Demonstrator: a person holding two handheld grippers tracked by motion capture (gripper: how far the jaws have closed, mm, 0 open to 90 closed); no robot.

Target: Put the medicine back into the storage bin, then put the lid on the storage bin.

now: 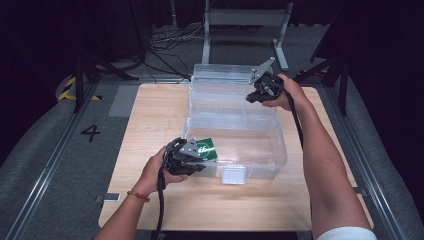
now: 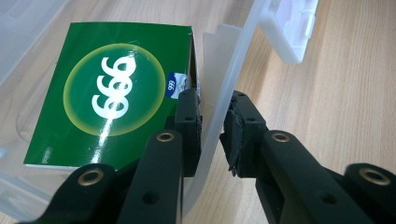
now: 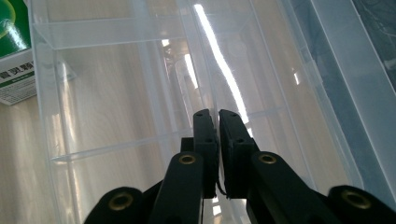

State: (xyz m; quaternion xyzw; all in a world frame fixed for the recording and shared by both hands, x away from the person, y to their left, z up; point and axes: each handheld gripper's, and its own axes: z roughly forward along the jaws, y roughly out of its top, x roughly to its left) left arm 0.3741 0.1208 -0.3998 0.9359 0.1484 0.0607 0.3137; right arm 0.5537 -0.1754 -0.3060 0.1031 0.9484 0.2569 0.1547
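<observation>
Low in the frame, the left gripper [image 2: 212,123] clamps the clear box's [image 1: 260,165] near-left wall, likely steadying it, green carton [image 2: 109,93] just inside, while the right gripper [image 3: 217,122] pinches the open lid [image 1: 225,75] upper right.

One clear plastic box [image 1: 260,150], one green carton [image 1: 207,149], two grippers, one wooden table [image 1: 150,115].

A light wooden table [image 1: 150,125] stands on grey floor marked 4 [image 1: 90,132].
</observation>
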